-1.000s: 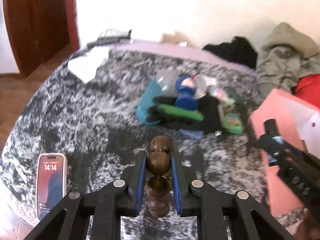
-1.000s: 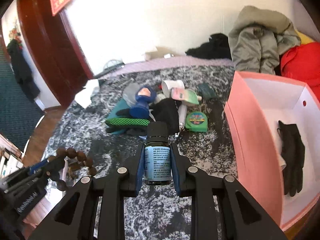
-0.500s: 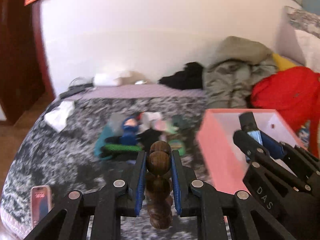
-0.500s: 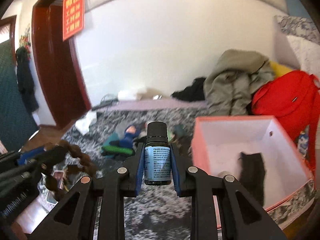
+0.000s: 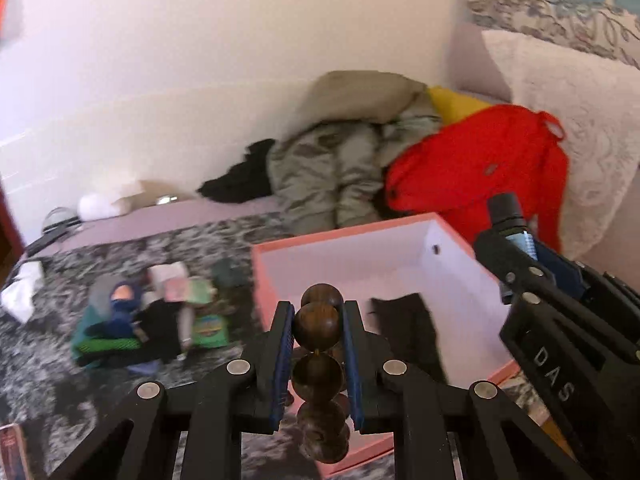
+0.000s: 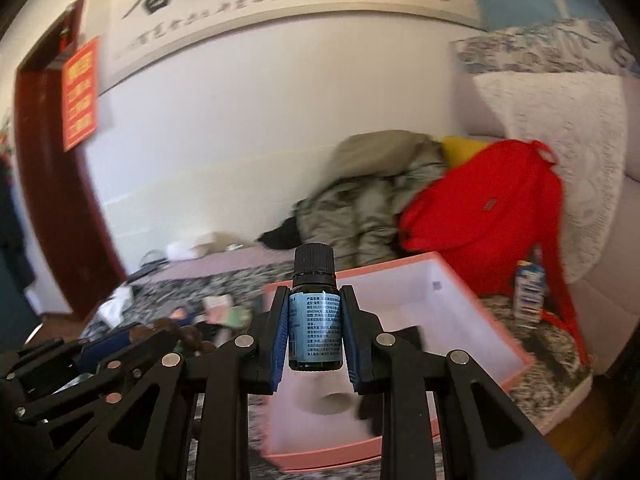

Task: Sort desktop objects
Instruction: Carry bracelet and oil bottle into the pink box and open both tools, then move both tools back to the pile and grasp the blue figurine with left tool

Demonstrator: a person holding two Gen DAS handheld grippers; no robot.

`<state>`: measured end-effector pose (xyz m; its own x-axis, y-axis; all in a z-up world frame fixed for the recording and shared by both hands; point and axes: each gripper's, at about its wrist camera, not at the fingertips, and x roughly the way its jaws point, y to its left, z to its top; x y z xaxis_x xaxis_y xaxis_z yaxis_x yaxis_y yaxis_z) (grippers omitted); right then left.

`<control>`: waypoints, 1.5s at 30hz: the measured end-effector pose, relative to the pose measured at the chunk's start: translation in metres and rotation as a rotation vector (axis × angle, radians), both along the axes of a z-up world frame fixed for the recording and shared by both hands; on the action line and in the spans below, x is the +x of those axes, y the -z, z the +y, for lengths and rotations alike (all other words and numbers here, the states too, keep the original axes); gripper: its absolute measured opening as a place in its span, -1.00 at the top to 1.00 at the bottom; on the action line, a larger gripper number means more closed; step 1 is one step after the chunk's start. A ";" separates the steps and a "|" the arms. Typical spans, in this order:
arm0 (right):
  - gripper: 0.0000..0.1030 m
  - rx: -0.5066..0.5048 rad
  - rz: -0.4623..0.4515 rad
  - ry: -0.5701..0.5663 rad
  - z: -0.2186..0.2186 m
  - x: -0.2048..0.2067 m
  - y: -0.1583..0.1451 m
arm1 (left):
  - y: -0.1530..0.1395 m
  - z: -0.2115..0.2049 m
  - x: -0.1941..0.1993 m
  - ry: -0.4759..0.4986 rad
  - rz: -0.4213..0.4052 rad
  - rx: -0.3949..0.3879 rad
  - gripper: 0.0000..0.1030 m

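both tools now over pink box (image 5: 400, 228) | left tool (image 5: 318, 312): beads (image 5: 316, 320) | right tool (image 6: 314, 320): bottle (image 6: 315, 320)

Both our grippers are raised and gripping.

Our left gripper (image 5: 318, 320) has its jaws clamped on the beads (image 5: 318, 322), near the box (image 5: 352, 236); our right gripper (image 6: 316, 320) pinches the bottle (image 6: 315, 320) upright, over that box.

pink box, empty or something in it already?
Not empty: a black glove lies on the floor of the open pink box; a pale object beside it is too blurred to name.
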<state>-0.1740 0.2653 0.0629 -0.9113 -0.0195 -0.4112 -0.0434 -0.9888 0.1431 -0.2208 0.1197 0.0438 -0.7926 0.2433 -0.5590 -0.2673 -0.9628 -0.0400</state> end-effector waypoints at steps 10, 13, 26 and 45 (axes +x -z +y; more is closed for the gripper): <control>0.49 -0.025 -0.089 0.119 0.077 -0.047 0.036 | 0.041 0.063 -0.062 0.045 -0.082 -0.025 0.63; 0.49 -0.048 -0.159 0.110 0.090 -0.074 0.058 | 0.065 0.078 -0.088 0.058 -0.127 -0.050 0.63; -0.68 -0.043 -0.407 0.180 0.123 -0.147 0.140 | 0.094 0.073 -0.132 -0.030 -0.188 -0.070 -0.64; -0.71 -0.139 -0.159 -0.027 -0.003 -0.120 0.077 | 0.066 -0.102 -0.088 -0.343 -0.124 -0.102 -0.66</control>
